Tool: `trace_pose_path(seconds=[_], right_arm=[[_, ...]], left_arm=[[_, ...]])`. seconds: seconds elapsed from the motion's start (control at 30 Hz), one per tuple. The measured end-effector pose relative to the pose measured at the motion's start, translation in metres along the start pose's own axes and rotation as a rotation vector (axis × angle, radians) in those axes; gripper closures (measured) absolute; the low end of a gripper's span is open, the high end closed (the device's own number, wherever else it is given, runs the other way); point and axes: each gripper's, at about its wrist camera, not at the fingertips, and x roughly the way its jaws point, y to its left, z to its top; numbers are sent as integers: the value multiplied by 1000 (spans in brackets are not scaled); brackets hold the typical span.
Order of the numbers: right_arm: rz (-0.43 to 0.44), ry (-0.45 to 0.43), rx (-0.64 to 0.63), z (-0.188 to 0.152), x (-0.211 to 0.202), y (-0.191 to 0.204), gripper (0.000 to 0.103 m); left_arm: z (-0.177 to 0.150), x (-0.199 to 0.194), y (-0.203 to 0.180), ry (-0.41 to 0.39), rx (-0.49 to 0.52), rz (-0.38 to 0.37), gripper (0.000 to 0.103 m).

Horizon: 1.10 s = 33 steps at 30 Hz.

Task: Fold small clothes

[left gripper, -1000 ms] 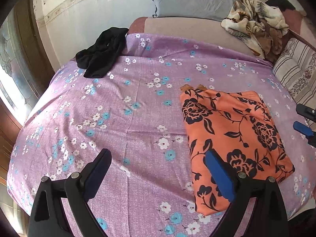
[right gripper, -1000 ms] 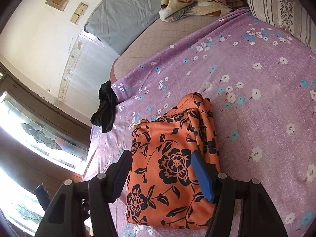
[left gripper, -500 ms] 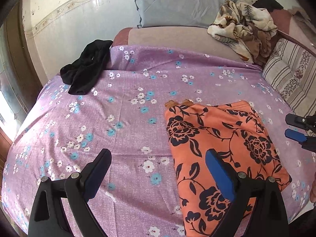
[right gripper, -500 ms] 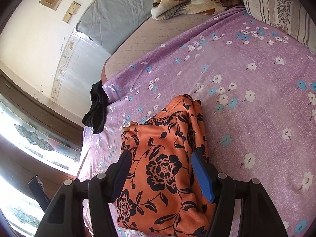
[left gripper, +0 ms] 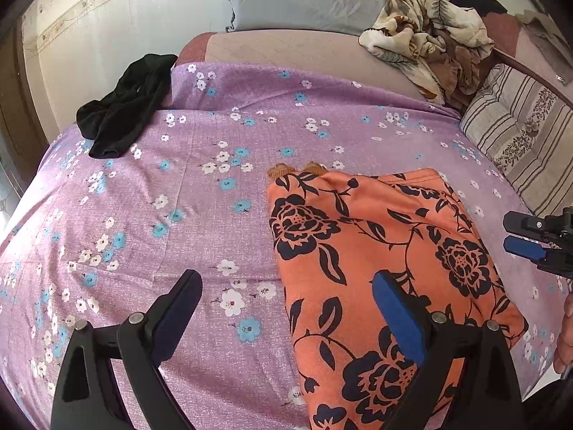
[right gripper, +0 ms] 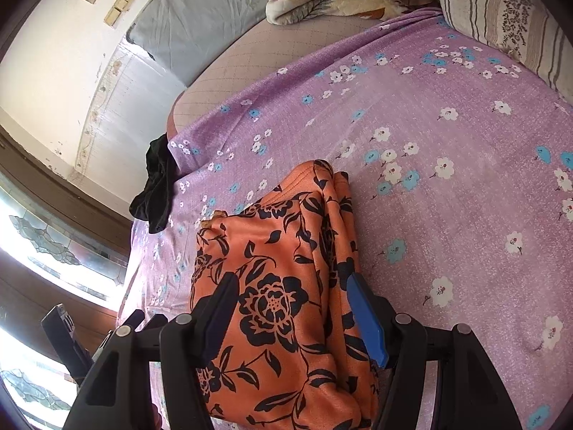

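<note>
- The folded orange floral garment (left gripper: 386,261) lies flat on the purple flowered bedsheet (left gripper: 200,215), its long axis running from the near bed edge toward the pillows.
- The left gripper (left gripper: 286,308) hovers spread, one finger over bare sheet, one over the garment.
- The right gripper (right gripper: 292,308) is spread above the garment, pinching nothing.
- Only the left view shows the black cloth (left gripper: 125,114) whole; only the right view shows the stacked fold edges (right gripper: 336,215).

Bright daylight, blown-out glare from the patterned glass window (right gripper: 43,258) at lower left of the right wrist view, soft faint shadows, strong fisheye bending, black vignette in the corners, centre sharp, edges slightly soft
</note>
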Motion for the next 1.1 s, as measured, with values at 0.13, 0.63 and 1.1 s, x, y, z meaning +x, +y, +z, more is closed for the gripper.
trace_pose_path(seconds=[0.13,0.63,1.1], right_arm=[[-1,2,12,2,6,-1,37],[14,15,31,6,11,-11,37],[27,32,89,7,11,-34,37]], left_arm=[[0,3,-2,10,0,-8,7],[-5,10,-9,54,17,-30,7],[-11,22,-12,98,16,-46,7]])
